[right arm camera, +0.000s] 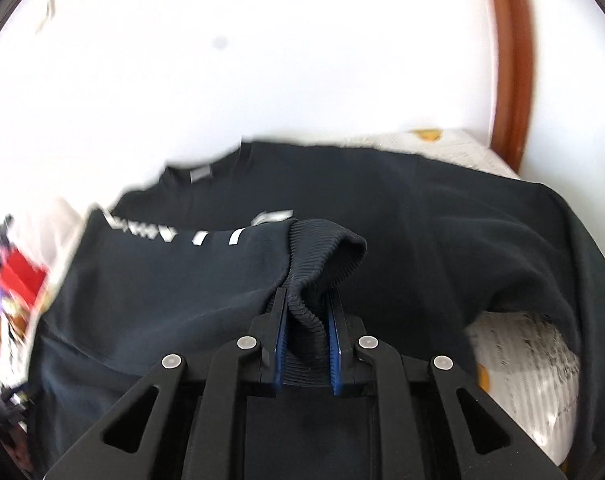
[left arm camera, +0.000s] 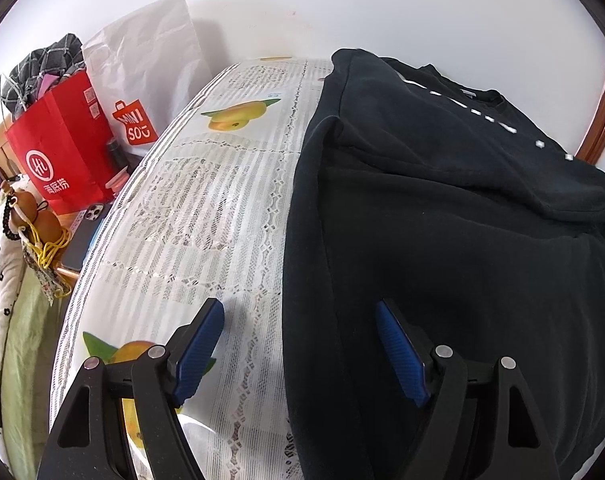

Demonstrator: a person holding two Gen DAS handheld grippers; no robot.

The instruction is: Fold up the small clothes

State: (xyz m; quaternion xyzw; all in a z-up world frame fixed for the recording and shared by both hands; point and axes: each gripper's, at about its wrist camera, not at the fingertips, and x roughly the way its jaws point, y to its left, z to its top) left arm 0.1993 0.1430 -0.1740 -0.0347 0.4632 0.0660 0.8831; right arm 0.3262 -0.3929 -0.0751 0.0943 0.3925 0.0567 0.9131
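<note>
A black sweatshirt (left arm camera: 442, 208) with white lettering lies spread on a table under a white lace cloth (left arm camera: 206, 216). My left gripper (left arm camera: 300, 344) is open and empty, low over the sweatshirt's left edge, one finger over the lace and one over the black cloth. My right gripper (right arm camera: 306, 312) is shut on the sweatshirt's ribbed cuff (right arm camera: 322, 252), which bunches up between the blue pads. The sleeve is lifted over the sweatshirt's body (right arm camera: 182, 272). The right wrist view is motion-blurred.
A red paper bag (left arm camera: 58, 152) stuffed with clothes and a white Miniso bag (left arm camera: 142, 76) stand at the table's left. A phone (left arm camera: 96, 212) lies below them. A white wall is behind, with a brown wooden frame (right arm camera: 510, 60) at right.
</note>
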